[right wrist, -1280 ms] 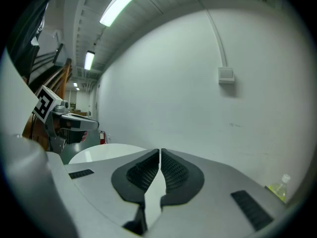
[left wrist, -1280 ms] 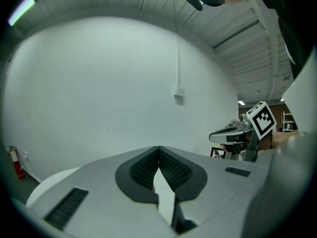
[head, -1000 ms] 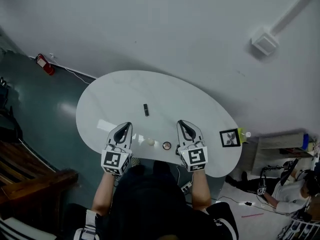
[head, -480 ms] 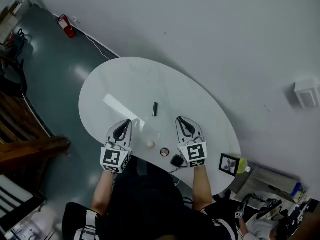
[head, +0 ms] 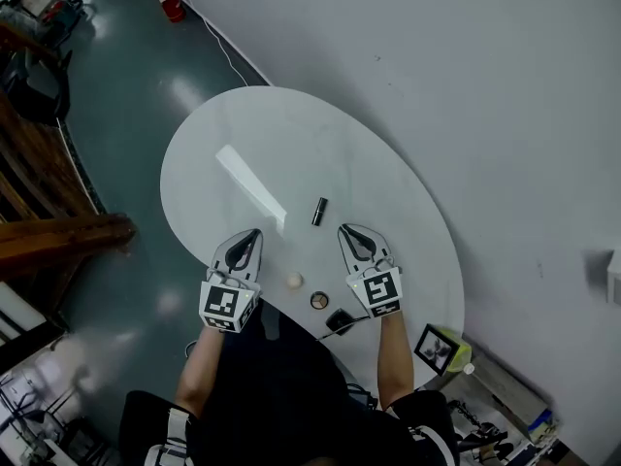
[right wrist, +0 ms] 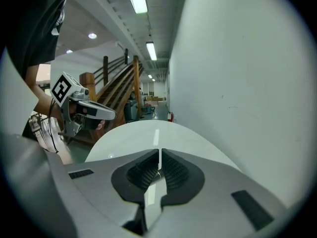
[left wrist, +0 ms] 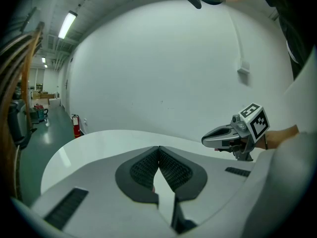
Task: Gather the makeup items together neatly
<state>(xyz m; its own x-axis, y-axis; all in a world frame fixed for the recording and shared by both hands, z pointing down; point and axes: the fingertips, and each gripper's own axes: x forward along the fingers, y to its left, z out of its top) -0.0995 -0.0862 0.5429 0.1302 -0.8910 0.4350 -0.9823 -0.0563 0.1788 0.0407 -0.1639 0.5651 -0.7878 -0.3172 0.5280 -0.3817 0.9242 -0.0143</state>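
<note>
Lying apart on the desk (head: 243, 153), the makeup is small. A dark tube (head: 318, 212) sits farthest out, with a pale ball (head: 293, 281) and a round compact (head: 319, 301) near the front edge. All look light and likely to roll or skid on the glossy top, so the tube is best pinched across its middle. The left gripper (head: 252, 235) and right gripper (head: 345, 231) hover on either side, fingers clenched on nothing.

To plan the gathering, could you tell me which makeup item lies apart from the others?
The slim dark tube, lying alone farther out; the cream ball and round compact sit close together at the table's near edge.
</note>
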